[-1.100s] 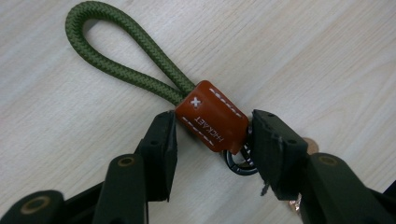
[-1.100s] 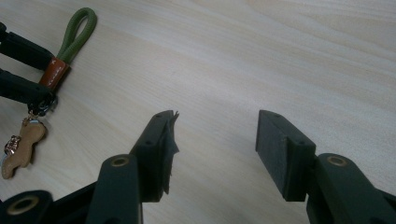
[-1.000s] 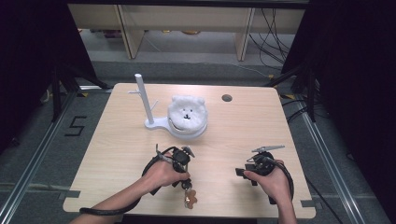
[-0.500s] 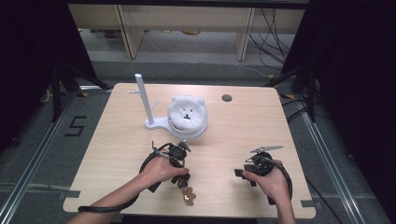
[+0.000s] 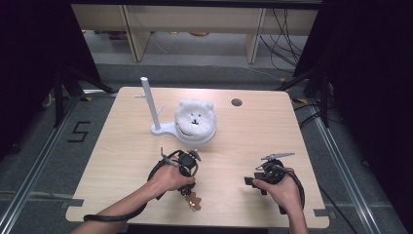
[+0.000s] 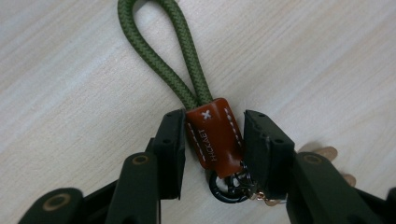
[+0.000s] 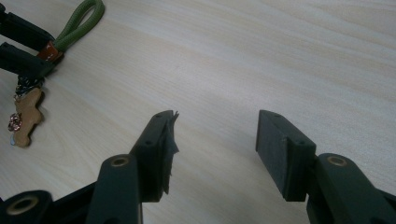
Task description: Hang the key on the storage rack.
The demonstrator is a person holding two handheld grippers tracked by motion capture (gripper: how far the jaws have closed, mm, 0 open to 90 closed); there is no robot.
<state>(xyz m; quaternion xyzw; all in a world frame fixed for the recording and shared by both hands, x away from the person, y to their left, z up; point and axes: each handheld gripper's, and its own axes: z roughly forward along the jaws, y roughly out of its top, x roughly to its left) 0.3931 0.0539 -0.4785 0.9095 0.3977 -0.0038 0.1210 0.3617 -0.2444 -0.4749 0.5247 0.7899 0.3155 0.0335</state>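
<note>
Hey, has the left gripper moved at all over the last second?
Yes. The left gripper has pulled back toward the table's near edge, away from the white bear, which stayed put.

Our two black handheld grippers (image 5: 182, 165) (image 5: 267, 178) carry thick rectangular jaws, brass-coloured pivot rivets, trailing black cables; our forearms are unsleeved.

Right gripper (image 7: 212, 140) low over the pale wooden table (image 7: 280, 56), its two black jaws spread apart with nothing between them (left pad frayed at its tip), far left the other gripper (image 7: 21, 44) clamping a green cord loop (image 7: 81, 18), tan charm (image 7: 28, 116) below it
</note>
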